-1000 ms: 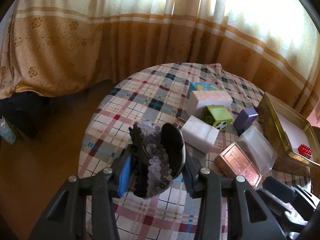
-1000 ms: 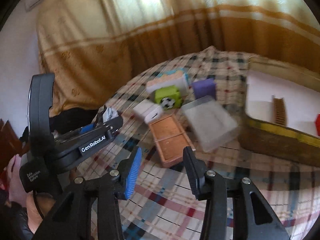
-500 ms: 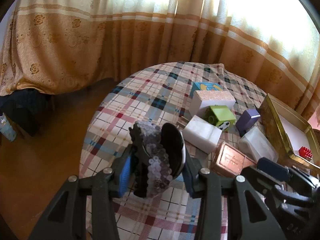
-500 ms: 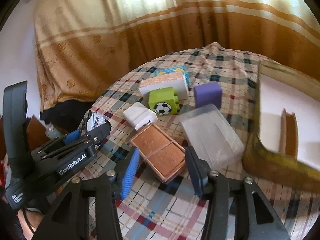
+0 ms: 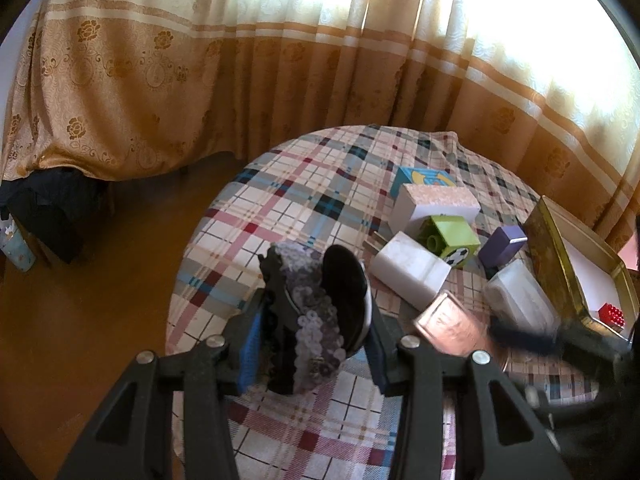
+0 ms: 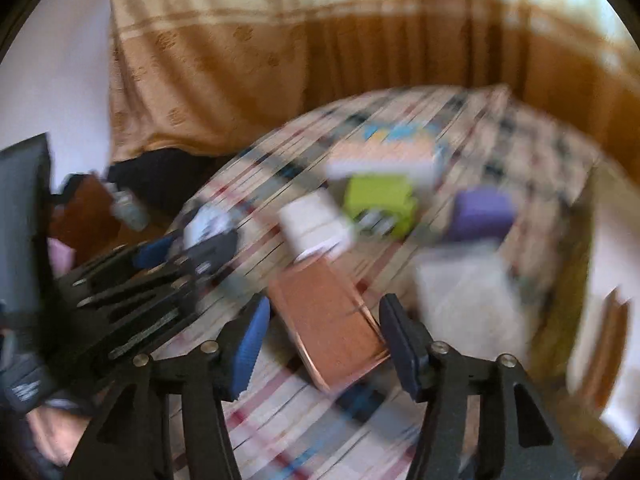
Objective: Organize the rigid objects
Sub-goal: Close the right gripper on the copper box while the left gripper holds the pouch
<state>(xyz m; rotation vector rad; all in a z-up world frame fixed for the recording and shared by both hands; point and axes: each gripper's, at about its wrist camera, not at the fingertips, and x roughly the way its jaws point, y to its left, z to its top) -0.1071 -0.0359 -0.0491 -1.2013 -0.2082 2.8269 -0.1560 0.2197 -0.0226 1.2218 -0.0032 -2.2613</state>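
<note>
The left gripper [image 5: 316, 344] is clenched on a dark sequinned hair accessory [image 5: 316, 320], which stands upright between its two fingers [image 5: 250, 354], pressed from both sides above the checked cloth of the worktop [image 5: 304, 200].

The right gripper [image 6: 324, 340] has just been spreading its fingers, and they now stand apart on either side of a flat copper-coloured case [image 6: 326, 322]. The near end of the case lies in the gap between them, but neither finger looks to press on it; this view is badly smeared, so contact is hard to judge.

Just past the right fingertips sit a white block [image 6: 314, 226], a lime-green toy block [image 6: 380, 202] with a football print, and a purple block [image 6: 484, 210]. Beyond those lies a pale box [image 6: 384, 160] with a blue box behind it. Beside the outer right finger rests a clear plastic case [image 6: 472, 292], and further out on that side stands a gold-rimmed tray [image 5: 560, 264] with a red studded brick [image 5: 611, 314] inside it. Curtains [image 5: 280, 60] hang behind the worktop.
</note>
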